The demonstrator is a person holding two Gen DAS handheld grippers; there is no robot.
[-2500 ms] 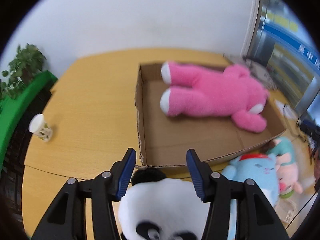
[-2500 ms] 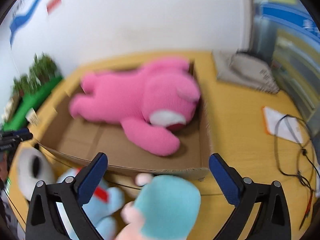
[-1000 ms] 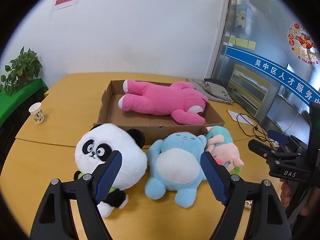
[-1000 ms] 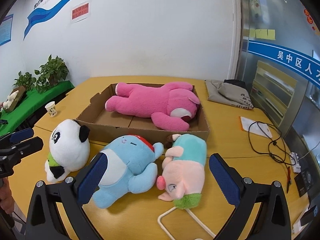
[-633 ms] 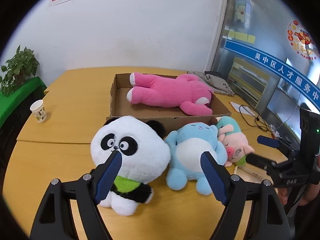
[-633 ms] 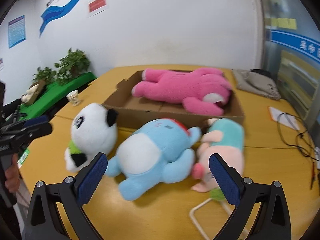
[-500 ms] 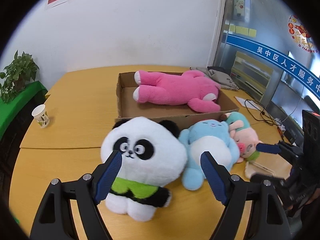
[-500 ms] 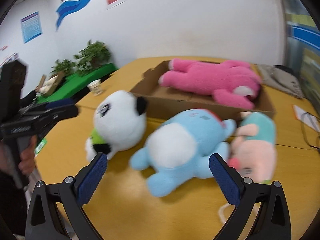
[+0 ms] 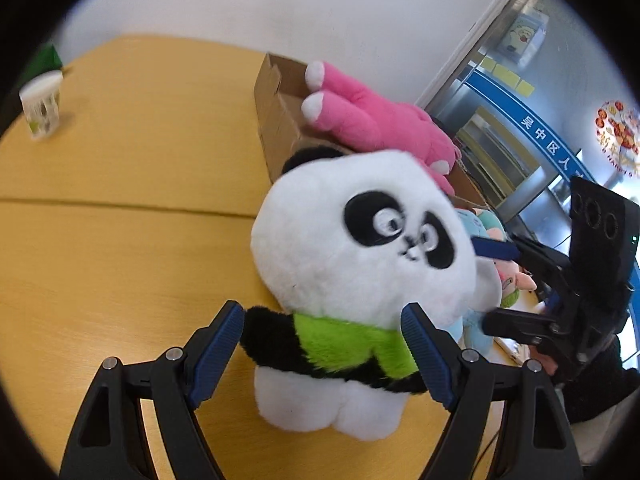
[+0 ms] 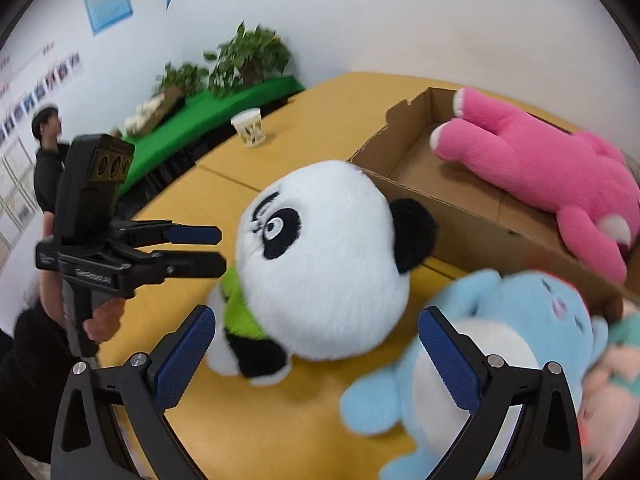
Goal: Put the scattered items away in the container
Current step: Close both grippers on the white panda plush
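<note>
A white and black panda plush (image 9: 360, 240) with a green scarf stands on the yellow table (image 9: 120, 160), just in front of the cardboard box (image 9: 276, 128). My left gripper (image 9: 320, 344) is open, its blue pads on either side of the panda's body at scarf height. The right wrist view shows my right gripper (image 10: 316, 352) open and wide, with the panda's head (image 10: 320, 264) just beyond its fingertips. A pink plush (image 10: 540, 168) lies inside the box (image 10: 440, 200). A blue plush (image 10: 500, 340) and a pig plush (image 10: 612, 372) lie to the right of the panda.
A paper cup (image 10: 250, 126) stands on the table's far left part. Potted plants (image 10: 248, 60) sit on a green ledge by the wall. A person (image 10: 46, 152) stands in the background. From the right wrist, the left gripper (image 10: 208, 250) and the hand (image 10: 100, 320) holding it show.
Both grippers have come down and closed in on the panda from opposite sides. The right wrist view swung left, away from the blue plush and pig. The plushes themselves have not moved.
</note>
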